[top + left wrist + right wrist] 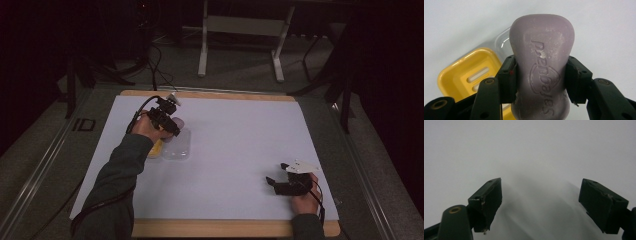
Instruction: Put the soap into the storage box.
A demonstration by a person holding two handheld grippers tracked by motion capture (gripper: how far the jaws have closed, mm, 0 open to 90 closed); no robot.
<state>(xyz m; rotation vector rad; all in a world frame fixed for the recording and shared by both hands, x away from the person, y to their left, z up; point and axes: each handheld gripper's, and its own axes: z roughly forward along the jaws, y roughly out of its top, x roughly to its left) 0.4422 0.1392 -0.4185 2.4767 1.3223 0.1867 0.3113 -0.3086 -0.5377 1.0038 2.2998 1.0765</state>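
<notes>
- My left gripper (540,75) clamps a purple soap bar (541,65) by its sides, held above the white table (235,135).
- At its 8 o'clock sits a yellow soap dish (461,75), a clear lid (502,41) beside it.
- At the table's 4 o'clock, my right gripper (540,202) rests wide open, holding nothing.

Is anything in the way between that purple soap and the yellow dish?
Nothing visible. The left hand-held gripper grips the soap bar, and the yellow soap dish lies open beside it, its clear lid set aside.
</notes>
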